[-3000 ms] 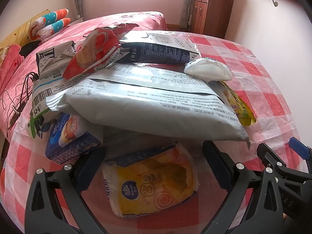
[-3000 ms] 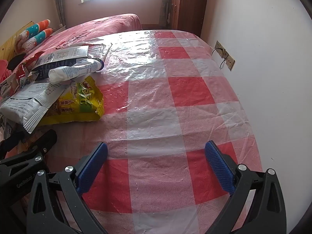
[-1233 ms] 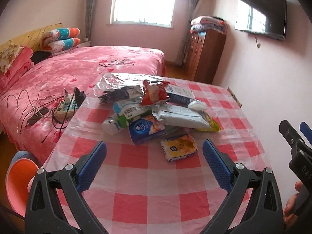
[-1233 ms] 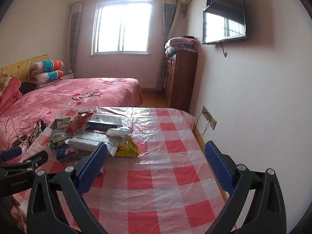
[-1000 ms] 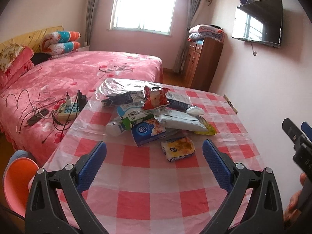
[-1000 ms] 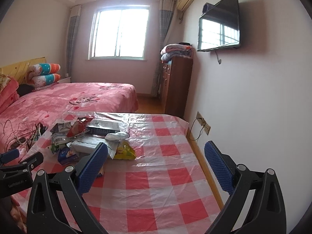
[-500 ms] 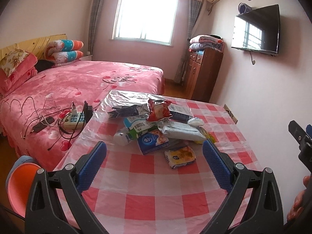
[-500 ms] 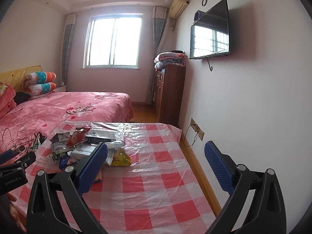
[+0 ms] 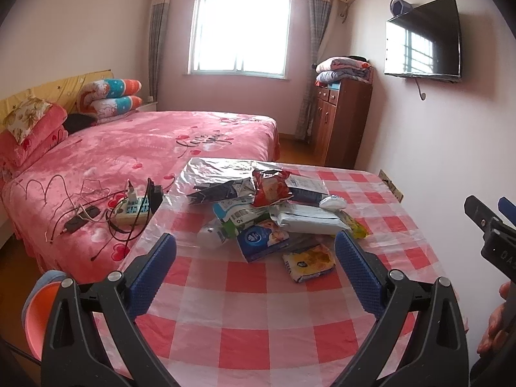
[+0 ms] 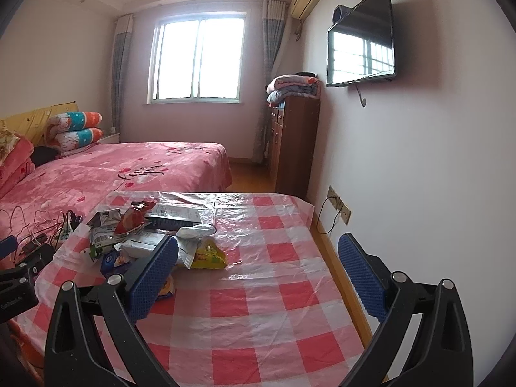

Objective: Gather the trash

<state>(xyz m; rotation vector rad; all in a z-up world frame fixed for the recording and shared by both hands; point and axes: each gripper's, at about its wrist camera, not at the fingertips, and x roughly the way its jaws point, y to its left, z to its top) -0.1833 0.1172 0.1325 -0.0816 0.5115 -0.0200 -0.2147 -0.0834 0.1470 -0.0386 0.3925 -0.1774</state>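
A pile of trash lies on the red-and-white checked table (image 9: 258,293): a red snack bag (image 9: 270,187), a blue wipes pack (image 9: 262,240), a yellow tissue pack (image 9: 309,262), a grey-white pouch (image 9: 306,221) and a silver foil bag (image 9: 219,171). The pile also shows in the right wrist view (image 10: 145,235), with a yellow snack bag (image 10: 208,254). My left gripper (image 9: 254,274) is open and empty, held back above the near table edge. My right gripper (image 10: 258,277) is open and empty, to the right of the pile.
A pink bed (image 9: 135,151) lies left of the table, with a power strip and cables (image 9: 132,208) on it. An orange bin (image 9: 38,316) sits at the lower left. A wooden cabinet (image 9: 342,125) and wall TV (image 9: 422,50) stand along the right wall (image 10: 419,177).
Both grippers have pulled back and risen away from the pile, so the whole table and room show now. Both stay open and empty.
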